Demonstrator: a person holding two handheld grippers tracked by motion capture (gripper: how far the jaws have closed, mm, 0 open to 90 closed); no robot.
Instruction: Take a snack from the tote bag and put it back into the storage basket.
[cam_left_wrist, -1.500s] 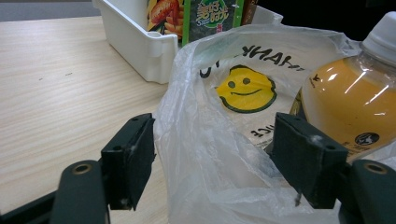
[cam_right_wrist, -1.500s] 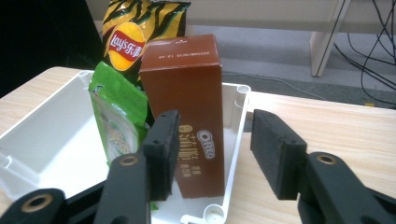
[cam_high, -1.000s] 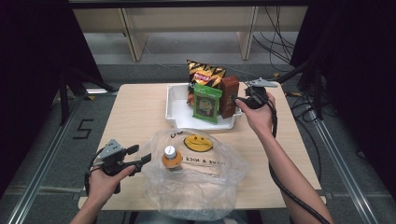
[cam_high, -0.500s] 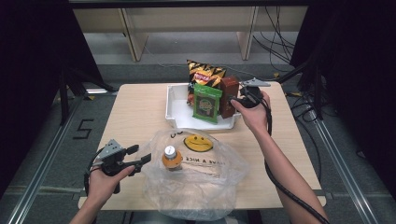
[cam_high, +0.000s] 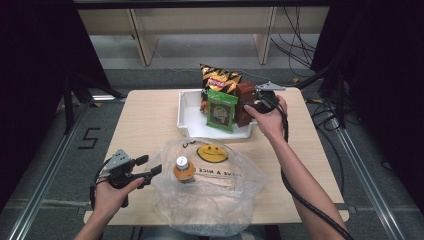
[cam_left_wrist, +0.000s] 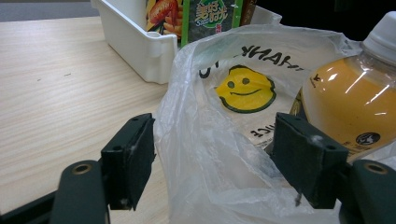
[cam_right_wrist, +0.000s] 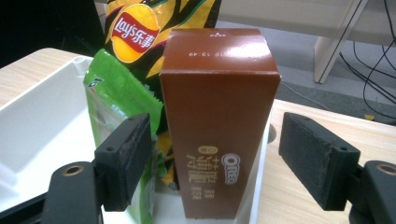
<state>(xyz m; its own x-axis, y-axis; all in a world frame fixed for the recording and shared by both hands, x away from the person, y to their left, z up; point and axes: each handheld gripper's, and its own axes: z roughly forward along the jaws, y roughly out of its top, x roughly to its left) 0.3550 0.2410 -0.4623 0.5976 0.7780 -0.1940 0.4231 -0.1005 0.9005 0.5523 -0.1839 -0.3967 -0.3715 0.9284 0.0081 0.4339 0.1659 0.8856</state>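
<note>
Left gripper (cam_high: 148, 170): held at the table's near left edge, jaws spread wide astride the rim of the plastic bag (cam_left_wrist: 205, 154); the film lies between the pads but is not seen pinched.

Plastic bag (cam_high: 215, 195): clear, printed with a smiley face, spread over the near middle of the table (cam_high: 145, 120), mouth toward the far edge.

Juice bottle (cam_high: 184, 169): orange, white-capped, lodged inside the bag at its left side.

White bin (cam_high: 189, 114): set at the far middle of the table, holding three packs upright: a chip bag (cam_high: 220, 79) at the back, a green snack pack (cam_high: 221, 110) in front, a brown biscuit box (cam_right_wrist: 217, 116) at the right end.

Right gripper (cam_right_wrist: 215, 163): held level at the bin's right end, jaws just opened to their widest, the brown biscuit box between the pads but untouched.

Step judged in hand: reaching for the box, for bagging. The next move is judged to call for closure on the box's narrow sides, a straight lift clear of the bin wall, and the bag mouth being held open.
</note>
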